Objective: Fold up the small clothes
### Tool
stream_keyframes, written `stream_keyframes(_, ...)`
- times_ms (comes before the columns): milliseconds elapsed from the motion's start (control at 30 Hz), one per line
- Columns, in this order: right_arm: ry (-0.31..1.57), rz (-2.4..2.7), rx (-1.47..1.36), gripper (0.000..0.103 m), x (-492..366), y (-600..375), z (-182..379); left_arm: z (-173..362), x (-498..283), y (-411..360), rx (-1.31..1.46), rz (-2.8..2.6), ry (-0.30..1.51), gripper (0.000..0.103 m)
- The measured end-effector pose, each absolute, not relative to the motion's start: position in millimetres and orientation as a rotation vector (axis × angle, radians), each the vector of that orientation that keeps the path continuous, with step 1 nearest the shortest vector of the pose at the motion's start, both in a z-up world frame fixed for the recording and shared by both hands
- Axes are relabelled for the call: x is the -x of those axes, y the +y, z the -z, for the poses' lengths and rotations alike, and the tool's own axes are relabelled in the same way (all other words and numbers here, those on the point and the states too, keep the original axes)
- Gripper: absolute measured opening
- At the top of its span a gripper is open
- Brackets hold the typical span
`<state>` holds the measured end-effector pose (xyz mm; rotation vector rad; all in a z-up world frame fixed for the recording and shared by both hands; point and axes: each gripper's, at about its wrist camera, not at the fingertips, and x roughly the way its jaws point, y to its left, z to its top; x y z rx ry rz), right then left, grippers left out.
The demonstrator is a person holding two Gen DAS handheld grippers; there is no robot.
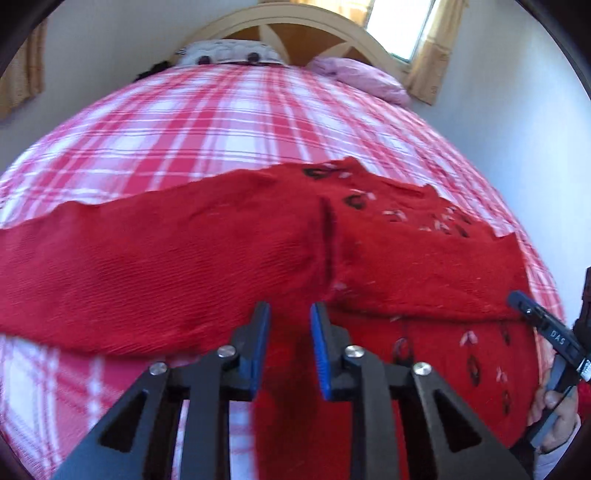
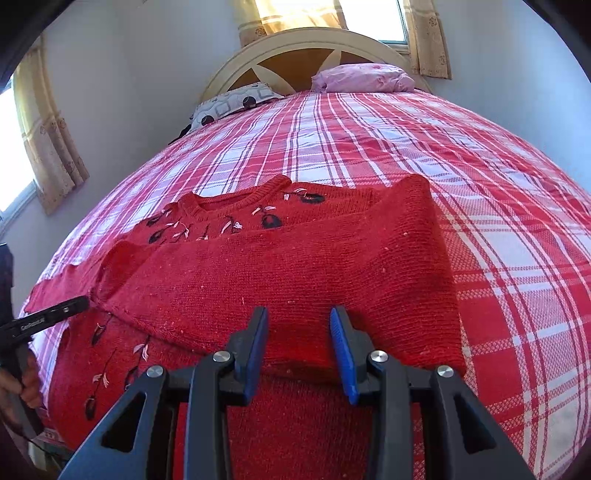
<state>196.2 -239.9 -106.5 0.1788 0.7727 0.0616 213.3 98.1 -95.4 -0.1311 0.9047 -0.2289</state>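
A home bedroom: a bed (image 2: pixel 369 147) under a red and white plaid cover fills the room, with an arched cream and wood headboard (image 2: pixel 295 55) at the far end. Two pillows (image 2: pixel 362 77) lie against it, and tan curtains (image 2: pixel 428 40) hang at sunlit windows (image 2: pixel 373 18) in pale walls

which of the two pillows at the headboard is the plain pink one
The pink pillow on the right side of the headboard; the other, left of it, is a white pillow patterned with grey squares and dark circles.
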Motion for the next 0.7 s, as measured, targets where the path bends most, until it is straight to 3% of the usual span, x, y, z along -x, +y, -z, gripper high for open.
stream_keyframes(67,0.770,-0.069,-0.168,0.046,-196,-238,107,88,-214,96,0.110,0.198,0.885,0.038)
stream_keyframes(300,0.643,-0.067,-0.135,0.047,-183,-255,59,52,-227,50,0.041,0.271,0.742,0.068)
stream_keyframes(433,0.695,-0.026,-0.148,0.047,-215,-288,46,62,-254,33,0.017,0.199,0.754,0.073)
stream_keyframes(567,0.820,-0.088,-0.251,0.046,-263,-314,73,94,-270,26,-0.045,0.081,0.870,0.073)
stream_keyframes(600,0.879,-0.104,-0.305,0.045,-279,-323,91,102,-271,29,-0.046,0.063,0.904,0.075)
stream_keyframes(700,0.882,-0.100,-0.376,0.026,-295,-342,114,106,-270,41,0.013,0.046,0.904,0.089)
